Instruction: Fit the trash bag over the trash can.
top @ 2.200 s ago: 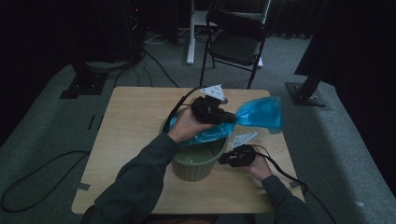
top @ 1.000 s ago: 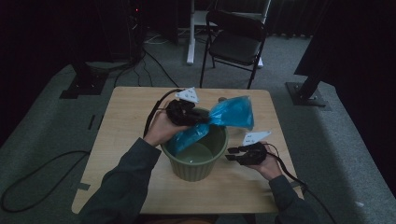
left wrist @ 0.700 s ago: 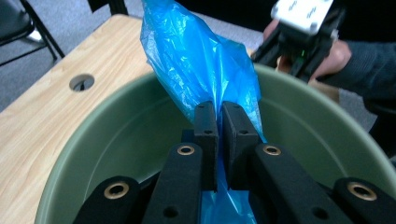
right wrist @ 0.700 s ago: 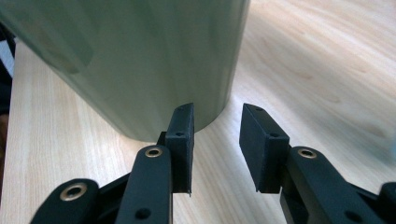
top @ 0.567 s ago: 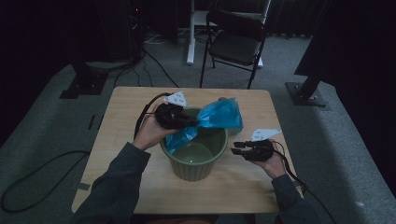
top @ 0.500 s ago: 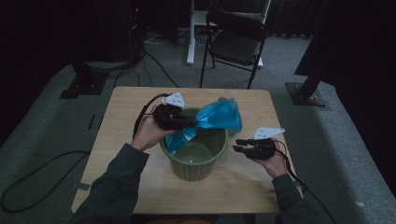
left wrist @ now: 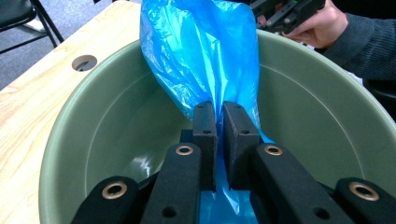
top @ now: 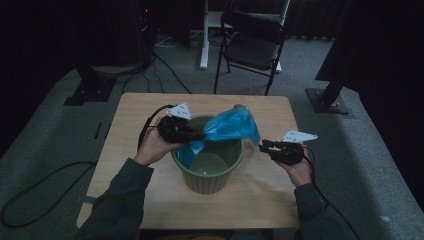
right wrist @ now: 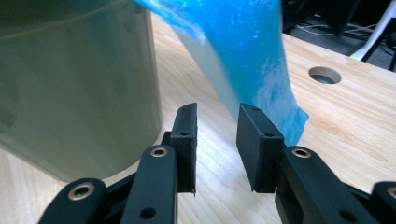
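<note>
Left gripper (left wrist: 215,140): I have it clamped on the blue bag (left wrist: 205,60); the pads pinch a gathered neck of film just inside the bin's near rim.
Right gripper (right wrist: 215,140): my jaws stand apart with nothing between the pads, and they have just been closing a little; the bag's loose corner hangs just beyond the right-hand fingertip (right wrist: 254,126), not touching.
Blue bag: it runs from my left pads up and across the mouth of the green bin (top: 207,165), with its far end draped past the rim toward my right fingers.
Handling: I judge it very light, limp and slick, thin enough to tear or slide out of a shallow pinch.
Where to grip: I would take the free hem nearest my right fingertips, with a deep bite on doubled film.
Green bin: stiff, and it stands on the wooden table (top: 150,107) beyond both sets of fingers.
Far: a folding chair (top: 255,45) stands past the table.
</note>
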`<state>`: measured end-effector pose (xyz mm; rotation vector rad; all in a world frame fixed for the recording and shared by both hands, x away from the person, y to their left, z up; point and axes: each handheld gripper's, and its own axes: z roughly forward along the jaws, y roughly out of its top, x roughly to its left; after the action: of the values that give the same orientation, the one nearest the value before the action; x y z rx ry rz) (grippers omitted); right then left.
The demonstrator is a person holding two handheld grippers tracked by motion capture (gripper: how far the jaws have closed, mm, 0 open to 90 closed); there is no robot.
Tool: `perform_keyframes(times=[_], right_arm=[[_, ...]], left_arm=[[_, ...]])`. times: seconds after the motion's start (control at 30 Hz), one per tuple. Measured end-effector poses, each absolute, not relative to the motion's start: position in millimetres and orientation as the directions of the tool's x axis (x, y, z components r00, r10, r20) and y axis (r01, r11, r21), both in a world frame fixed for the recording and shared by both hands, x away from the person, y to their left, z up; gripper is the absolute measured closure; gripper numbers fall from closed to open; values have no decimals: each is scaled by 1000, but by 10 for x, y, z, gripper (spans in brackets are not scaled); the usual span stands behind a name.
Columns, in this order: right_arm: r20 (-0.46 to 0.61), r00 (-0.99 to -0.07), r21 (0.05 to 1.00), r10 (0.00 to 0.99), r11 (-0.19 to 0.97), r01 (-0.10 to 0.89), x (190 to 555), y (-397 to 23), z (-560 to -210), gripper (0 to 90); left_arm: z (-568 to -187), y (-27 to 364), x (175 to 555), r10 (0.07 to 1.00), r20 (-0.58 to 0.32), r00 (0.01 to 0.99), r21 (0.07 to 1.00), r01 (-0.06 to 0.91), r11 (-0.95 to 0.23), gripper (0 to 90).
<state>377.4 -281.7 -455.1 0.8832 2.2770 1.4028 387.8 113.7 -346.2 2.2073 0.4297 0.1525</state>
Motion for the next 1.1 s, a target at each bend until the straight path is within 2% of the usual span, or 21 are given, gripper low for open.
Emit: perform_keyframes(times=[0.63, 1.1], right_arm=[[29, -734, 901, 679, 300, 312, 3837, -2763, -4474, 675], [37, -747, 931, 664, 250, 268, 3769, -2916, -4367, 633]], left_arm=[[-3582, 1254, 3885, 372, -72, 925, 784, 283, -552, 836], [-3633, 1357, 3899, 389, -84, 917, 787, 301, -538, 834]])
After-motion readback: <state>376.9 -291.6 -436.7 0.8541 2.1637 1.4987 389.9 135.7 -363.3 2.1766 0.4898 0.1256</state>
